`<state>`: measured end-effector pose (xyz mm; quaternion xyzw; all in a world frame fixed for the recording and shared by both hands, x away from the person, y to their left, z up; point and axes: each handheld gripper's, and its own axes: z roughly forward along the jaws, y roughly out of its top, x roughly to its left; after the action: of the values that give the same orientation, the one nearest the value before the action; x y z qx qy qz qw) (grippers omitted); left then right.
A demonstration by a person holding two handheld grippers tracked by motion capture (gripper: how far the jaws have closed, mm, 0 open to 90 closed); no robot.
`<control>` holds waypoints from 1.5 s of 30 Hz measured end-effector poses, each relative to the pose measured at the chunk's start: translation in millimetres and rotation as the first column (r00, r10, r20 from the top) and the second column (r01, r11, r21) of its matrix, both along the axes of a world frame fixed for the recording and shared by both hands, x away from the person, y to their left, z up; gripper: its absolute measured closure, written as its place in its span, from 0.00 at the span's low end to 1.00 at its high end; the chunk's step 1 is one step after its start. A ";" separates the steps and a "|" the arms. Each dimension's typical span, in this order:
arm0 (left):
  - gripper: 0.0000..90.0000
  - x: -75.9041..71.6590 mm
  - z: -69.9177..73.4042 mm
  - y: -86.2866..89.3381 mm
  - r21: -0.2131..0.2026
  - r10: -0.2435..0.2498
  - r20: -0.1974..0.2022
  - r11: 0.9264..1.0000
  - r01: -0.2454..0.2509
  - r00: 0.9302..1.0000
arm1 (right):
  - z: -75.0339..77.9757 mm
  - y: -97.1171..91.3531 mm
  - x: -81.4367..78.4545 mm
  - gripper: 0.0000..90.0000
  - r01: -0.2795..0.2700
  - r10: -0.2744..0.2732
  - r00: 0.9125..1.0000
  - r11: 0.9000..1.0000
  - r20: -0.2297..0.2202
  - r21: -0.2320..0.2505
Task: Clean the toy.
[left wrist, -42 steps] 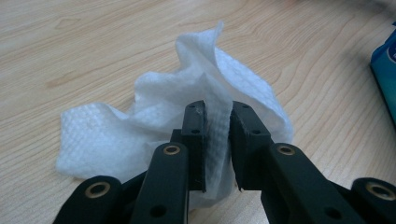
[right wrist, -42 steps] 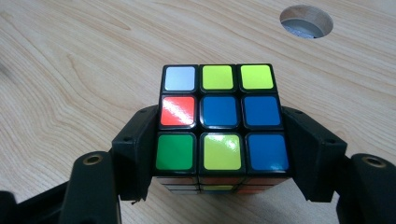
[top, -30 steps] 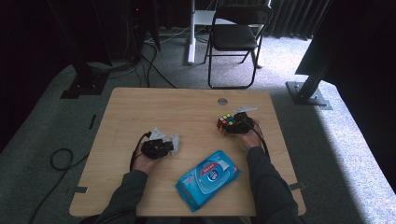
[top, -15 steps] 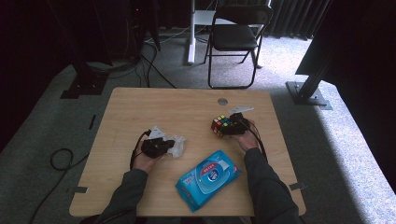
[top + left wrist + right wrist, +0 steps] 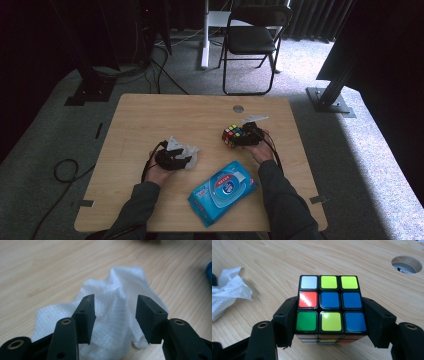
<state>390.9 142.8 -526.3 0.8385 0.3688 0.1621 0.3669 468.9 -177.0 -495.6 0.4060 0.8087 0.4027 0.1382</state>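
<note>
white tissue: crumpled, between just-opened left hand-held gripper | right hand-held gripper: clamping puzzle cube

- The table fills the middle of the high view; the folding chair stands behind it, at the upper centre.
- The crumpled tissue lies left of centre on the table.
- The Rubik's cube is right of the tissue, well apart.
- The wet-wipes pack lies below and between them, near the lower edge.
- A round hole sits above the cube.
</note>
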 end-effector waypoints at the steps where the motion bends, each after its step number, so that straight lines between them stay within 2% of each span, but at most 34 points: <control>1: 0.55 0.5 -1.8 -0.8 0.011 0.010 -0.009 1.000 -0.010 1.000 | 0.7 0.6 -0.2 0.38 -0.002 0.002 1.000 1.000 -0.001 0.003; 5: 0.60 1.4 -8.0 -1.8 0.050 0.022 -0.023 0.999 -0.021 0.999 | 3.2 3.2 -1.2 0.38 -0.011 0.011 1.000 1.000 -0.001 0.006; 8: 0.71 2.0 -8.7 -1.0 0.060 0.027 -0.029 0.998 -0.025 0.999 | 4.7 5.5 -2.0 0.38 -0.013 0.013 1.000 1.000 -0.003 0.009; 11: 0.89 1.6 -8.1 -1.1 0.064 0.009 -0.032 0.998 -0.007 0.999 | 5.7 8.1 -2.5 0.38 -0.013 0.013 1.000 1.000 -0.004 0.008; 13: 0.94 0.3 -6.6 -2.4 0.064 0.002 -0.024 0.998 0.000 1.000 | 6.1 9.9 -3.1 0.38 -0.013 0.013 1.000 1.000 -0.006 0.013; 17: 0.95 -1.3 2.7 -3.1 0.013 -0.010 0.002 1.000 0.010 1.000 | 6.5 13.4 -3.9 0.38 -0.021 0.021 1.000 1.000 -0.012 0.019; 23: 0.95 -2.3 21.3 -7.3 -0.033 -0.026 0.056 0.999 0.028 0.998 | 6.7 18.9 -5.7 0.38 -0.032 0.033 0.999 0.999 -0.019 0.026; 34: 0.95 -0.2 37.0 -22.2 -0.057 -0.046 0.107 0.997 0.052 0.993 | 5.4 28.4 -8.9 0.38 -0.059 0.060 0.998 0.998 -0.028 0.025; 40: 0.95 1.6 43.8 -31.9 -0.067 -0.057 0.124 0.996 0.066 0.991 | 7.0 32.3 -11.6 0.38 -0.073 0.074 0.997 0.996 -0.030 0.054; 45: 0.95 3.7 46.1 -36.5 -0.064 -0.061 0.129 0.996 0.070 0.990 | 9.2 37.7 -13.6 0.38 -0.087 0.088 0.996 0.994 -0.024 0.059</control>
<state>394.6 106.4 -480.1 0.8252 0.3222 0.1905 0.4231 455.3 -139.3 -486.4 0.3792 0.8153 0.4264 0.0979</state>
